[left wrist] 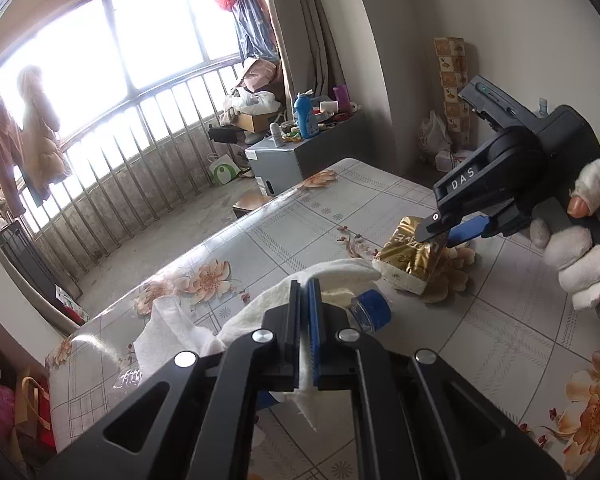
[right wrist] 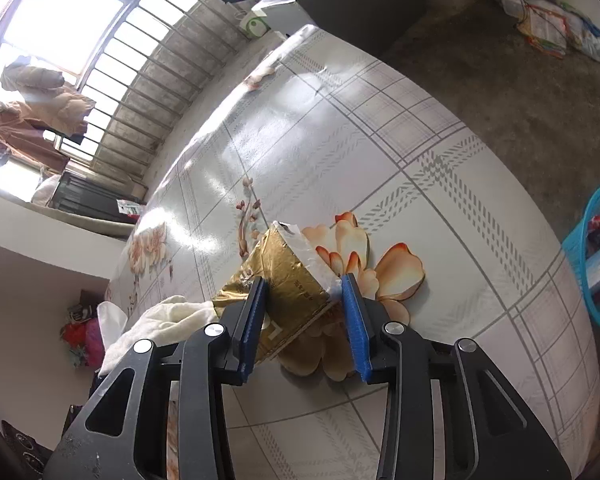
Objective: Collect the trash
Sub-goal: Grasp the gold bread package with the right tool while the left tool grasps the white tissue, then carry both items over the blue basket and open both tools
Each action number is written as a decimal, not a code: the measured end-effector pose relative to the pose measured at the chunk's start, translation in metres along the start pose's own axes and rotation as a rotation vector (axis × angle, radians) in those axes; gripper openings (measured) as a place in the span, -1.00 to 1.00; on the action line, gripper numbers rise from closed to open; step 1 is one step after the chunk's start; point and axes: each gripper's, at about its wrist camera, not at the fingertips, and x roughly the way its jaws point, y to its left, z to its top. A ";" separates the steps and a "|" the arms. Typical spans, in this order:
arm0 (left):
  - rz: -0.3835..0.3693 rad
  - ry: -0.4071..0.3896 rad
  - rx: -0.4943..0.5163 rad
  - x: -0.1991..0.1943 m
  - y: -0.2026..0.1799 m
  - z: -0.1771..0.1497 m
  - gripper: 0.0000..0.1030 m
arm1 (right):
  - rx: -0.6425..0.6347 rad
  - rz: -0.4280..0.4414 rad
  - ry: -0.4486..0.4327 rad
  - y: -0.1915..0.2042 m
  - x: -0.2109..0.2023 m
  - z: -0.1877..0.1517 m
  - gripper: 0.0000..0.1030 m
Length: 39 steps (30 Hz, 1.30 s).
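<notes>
My left gripper [left wrist: 304, 285] is shut on a white cloth [left wrist: 340, 270] that drapes over the flowered table [left wrist: 480, 320]. A clear plastic bottle with a blue label [left wrist: 370, 312] lies just right of its fingers, partly under the cloth. A crumpled white tissue [left wrist: 168, 328] lies to the left. The gold foil packet [right wrist: 288, 276] stands tilted on the table between the blue pads of my right gripper [right wrist: 302, 280], and both pads touch its sides. The left wrist view shows the right gripper [left wrist: 446, 232], held by a gloved hand [left wrist: 576, 256], on top of the gold packet [left wrist: 408, 256].
A blue mesh basket [right wrist: 596, 260] holding wrappers stands on the floor off the table's right edge. A grey cabinet [left wrist: 276, 156] with bottles stands beyond the far end of the table. Bags lie by the wall [left wrist: 434, 136].
</notes>
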 end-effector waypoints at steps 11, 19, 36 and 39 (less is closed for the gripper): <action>-0.069 -0.074 -0.061 -0.032 0.015 0.041 -0.94 | 0.048 0.094 -0.106 -0.015 -0.050 -0.008 -0.33; -0.144 -0.131 -0.100 -0.064 0.009 0.080 -0.94 | 0.041 0.161 -0.177 -0.035 -0.090 -0.020 -0.33; -0.618 -0.025 0.035 -0.015 -0.193 0.175 -0.93 | 0.291 -0.006 -0.459 -0.226 -0.203 -0.060 -0.33; -0.710 0.072 0.071 0.018 -0.251 0.183 -0.93 | 0.347 -0.062 -0.459 -0.262 -0.202 -0.065 -0.33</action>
